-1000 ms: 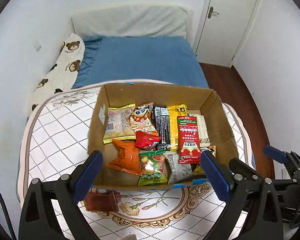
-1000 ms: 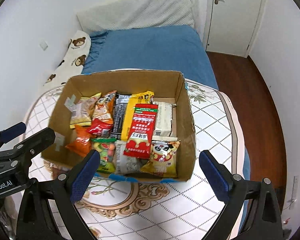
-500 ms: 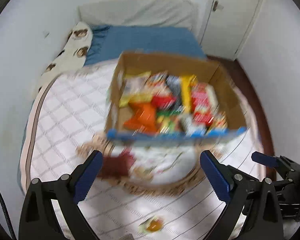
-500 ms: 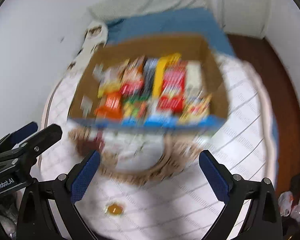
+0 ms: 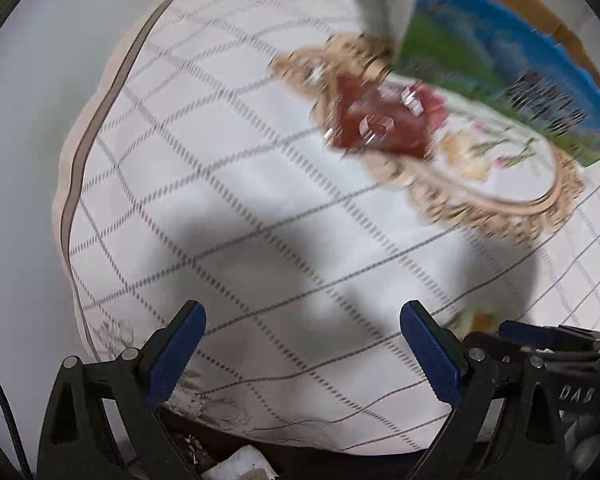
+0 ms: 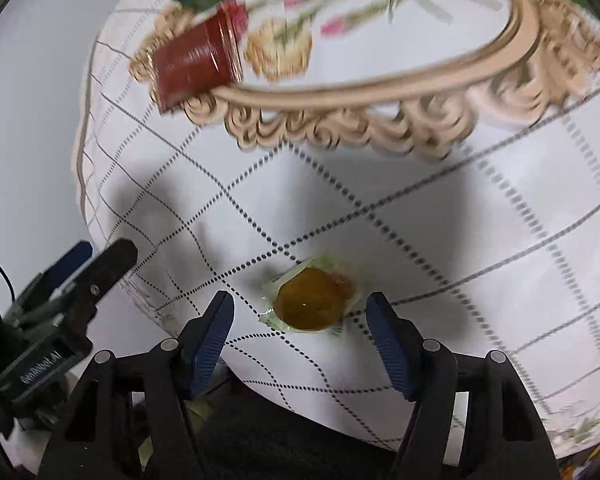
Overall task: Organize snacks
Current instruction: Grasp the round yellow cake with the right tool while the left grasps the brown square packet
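The left gripper (image 6: 66, 280) body reads "GenRobot.AI"; the other gripper's lettering is blurred.

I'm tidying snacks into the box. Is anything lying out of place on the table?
Yes: two snacks lie loose on the tablecloth, outside the box: a red packet beside it and a small orange one between the right tool's open fingers.

Both views are brightly and evenly lit from above, with soft dark shadows pooled on the white tablecloth (image 5: 228, 208) ahead of each claw. Motion blur smears the upper parts, worst on the red packet (image 5: 380, 124) and box side (image 5: 500, 60). Fisheye bending curves the cloth's grid lines, and black vignetting fills the corners.
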Tool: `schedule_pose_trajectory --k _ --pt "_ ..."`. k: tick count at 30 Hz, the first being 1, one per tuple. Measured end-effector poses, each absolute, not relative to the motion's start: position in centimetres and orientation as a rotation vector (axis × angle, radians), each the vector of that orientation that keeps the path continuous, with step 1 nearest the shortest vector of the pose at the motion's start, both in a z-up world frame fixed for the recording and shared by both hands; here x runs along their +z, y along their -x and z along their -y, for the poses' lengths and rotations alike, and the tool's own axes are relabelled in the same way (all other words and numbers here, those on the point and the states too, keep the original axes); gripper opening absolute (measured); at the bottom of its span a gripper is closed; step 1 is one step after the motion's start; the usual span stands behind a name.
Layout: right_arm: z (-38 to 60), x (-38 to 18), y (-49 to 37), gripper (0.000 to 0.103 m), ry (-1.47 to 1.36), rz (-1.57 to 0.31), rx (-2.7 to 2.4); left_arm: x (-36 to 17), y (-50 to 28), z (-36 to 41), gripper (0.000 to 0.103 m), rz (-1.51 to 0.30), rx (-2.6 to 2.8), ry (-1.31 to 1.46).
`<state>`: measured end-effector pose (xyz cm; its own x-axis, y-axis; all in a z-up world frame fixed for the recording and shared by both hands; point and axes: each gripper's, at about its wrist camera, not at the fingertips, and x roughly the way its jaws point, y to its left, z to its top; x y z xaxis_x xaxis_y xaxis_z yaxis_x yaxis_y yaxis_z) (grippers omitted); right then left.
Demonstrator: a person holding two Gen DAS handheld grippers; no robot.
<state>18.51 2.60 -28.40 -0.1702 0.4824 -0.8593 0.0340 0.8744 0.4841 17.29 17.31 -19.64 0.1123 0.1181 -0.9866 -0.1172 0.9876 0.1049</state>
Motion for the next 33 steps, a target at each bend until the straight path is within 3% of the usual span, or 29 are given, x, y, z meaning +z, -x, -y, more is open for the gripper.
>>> schedule_pose_trajectory --k 5,7,11,23,33 --pt "-4.9 -30.7 -17.8 0.071 -0.373 -1.730 0.389 -21.6 -16.1 -18.2 0.100 -1.485 0.174 -0.001" --pt "-6.2 -30.7 -17.4 0.057 -0.279 -1.688 0.375 -21.9 -16.0 -18.2 0.100 -1.485 0.167 -0.011" --pt "-6.6 -30.1 -16.5 0.054 -0.217 -1.619 0.367 -21.4 -16.7 -17.6 0.100 -1.438 0.119 -0.076" --pt "0.1 -27.4 -20.3 0.054 -0.337 -1.498 0.181 -19.6 -23.1 -7.1 0.100 -1.069 -0.263 -0.869" --pt "1.4 -28.0 -23.1 0.054 -0.344 -1.499 0.148 -24.8 -26.7 -3.8 0.100 -1.216 -0.476 -1.085"
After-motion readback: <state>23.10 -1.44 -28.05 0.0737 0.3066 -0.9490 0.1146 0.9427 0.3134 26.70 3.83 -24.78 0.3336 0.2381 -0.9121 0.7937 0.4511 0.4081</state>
